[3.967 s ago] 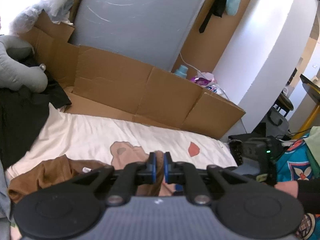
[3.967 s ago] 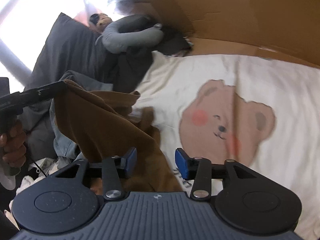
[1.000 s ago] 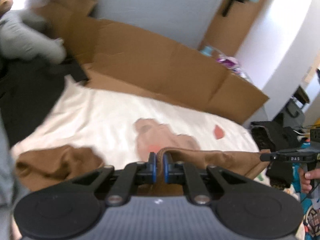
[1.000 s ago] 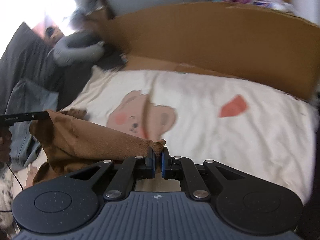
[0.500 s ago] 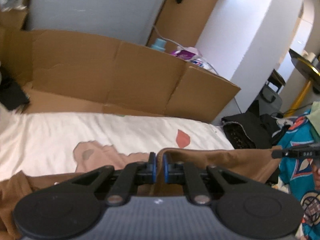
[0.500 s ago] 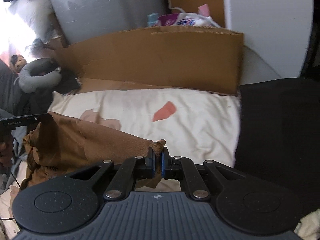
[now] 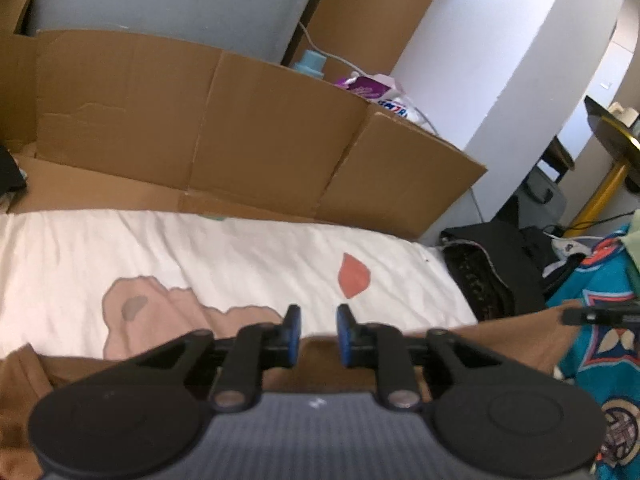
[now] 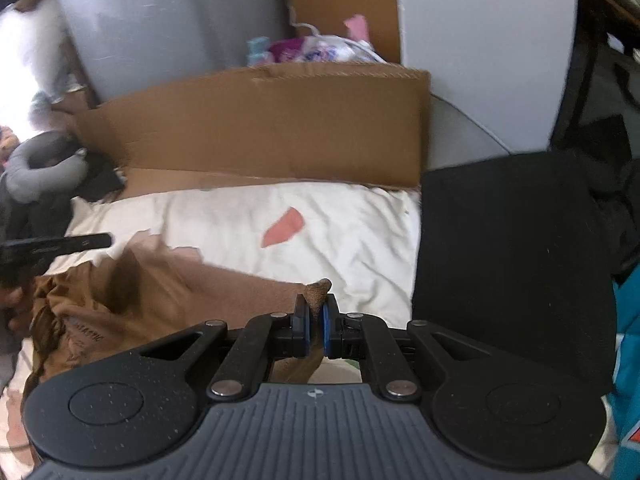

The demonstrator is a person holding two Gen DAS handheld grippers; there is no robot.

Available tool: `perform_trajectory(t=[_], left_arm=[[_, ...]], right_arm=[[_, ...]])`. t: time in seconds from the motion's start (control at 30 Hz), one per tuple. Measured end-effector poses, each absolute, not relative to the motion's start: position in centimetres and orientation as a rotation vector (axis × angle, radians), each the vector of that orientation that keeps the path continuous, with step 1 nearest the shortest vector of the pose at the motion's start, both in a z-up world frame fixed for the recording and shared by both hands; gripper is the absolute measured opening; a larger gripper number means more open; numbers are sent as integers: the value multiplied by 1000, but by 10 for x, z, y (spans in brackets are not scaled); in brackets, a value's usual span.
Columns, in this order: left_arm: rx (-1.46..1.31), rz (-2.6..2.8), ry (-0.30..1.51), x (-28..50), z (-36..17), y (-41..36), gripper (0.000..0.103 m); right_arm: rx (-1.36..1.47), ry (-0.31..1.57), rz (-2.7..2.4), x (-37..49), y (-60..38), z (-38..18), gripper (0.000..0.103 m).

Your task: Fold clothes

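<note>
The brown garment (image 7: 500, 340) runs under the left tongs (image 7: 314, 334), whose jaws are opening, so its near part is hidden, and it is cut off at the left wrist view's left edge. In the right wrist view its left part (image 8: 132, 292) is blurred, the print on it unreadable. The right tongs (image 8: 315, 326) cover the cloth below the pinched tip. The hand (image 8: 10, 300) there is cut off by the picture's left edge. The bear print (image 7: 160, 316) on the bed sheet (image 7: 240, 256) is partly covered.

Brown garment (image 8: 168, 292): soft knit, rumpled, stretched across the cream bear-print sheet (image 8: 340, 240); one corner pinched upright, the rest bunched at left.
</note>
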State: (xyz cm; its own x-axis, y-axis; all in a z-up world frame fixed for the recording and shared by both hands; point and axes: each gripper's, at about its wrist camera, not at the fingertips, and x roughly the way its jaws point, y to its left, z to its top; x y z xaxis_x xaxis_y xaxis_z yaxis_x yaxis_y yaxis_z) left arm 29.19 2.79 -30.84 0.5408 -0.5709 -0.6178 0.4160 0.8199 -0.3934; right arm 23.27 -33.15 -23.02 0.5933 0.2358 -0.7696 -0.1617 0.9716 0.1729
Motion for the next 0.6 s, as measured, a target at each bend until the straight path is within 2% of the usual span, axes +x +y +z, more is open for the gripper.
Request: perform_trajectory(t=[0.07, 0.27, 0.33, 0.43, 0.5, 0.6], left_arm=[[-196, -577, 803, 288, -307, 34, 33], [-181, -458, 831, 279, -308, 73, 34], [-167, -396, 850, 273, -311, 92, 37], [-152, -289, 865, 261, -312, 120, 43], [-156, -217, 865, 250, -312, 139, 54], [-159, -138, 879, 236, -314, 160, 60]], right_arm=[[105, 920, 216, 240, -337, -241, 4], [91, 932, 188, 254, -343, -259, 4], [87, 933, 179, 255, -346, -261, 4], [91, 934, 165, 257, -351, -263, 4], [93, 938, 159, 258, -353, -267, 4], [90, 947, 149, 260, -354, -273, 4]])
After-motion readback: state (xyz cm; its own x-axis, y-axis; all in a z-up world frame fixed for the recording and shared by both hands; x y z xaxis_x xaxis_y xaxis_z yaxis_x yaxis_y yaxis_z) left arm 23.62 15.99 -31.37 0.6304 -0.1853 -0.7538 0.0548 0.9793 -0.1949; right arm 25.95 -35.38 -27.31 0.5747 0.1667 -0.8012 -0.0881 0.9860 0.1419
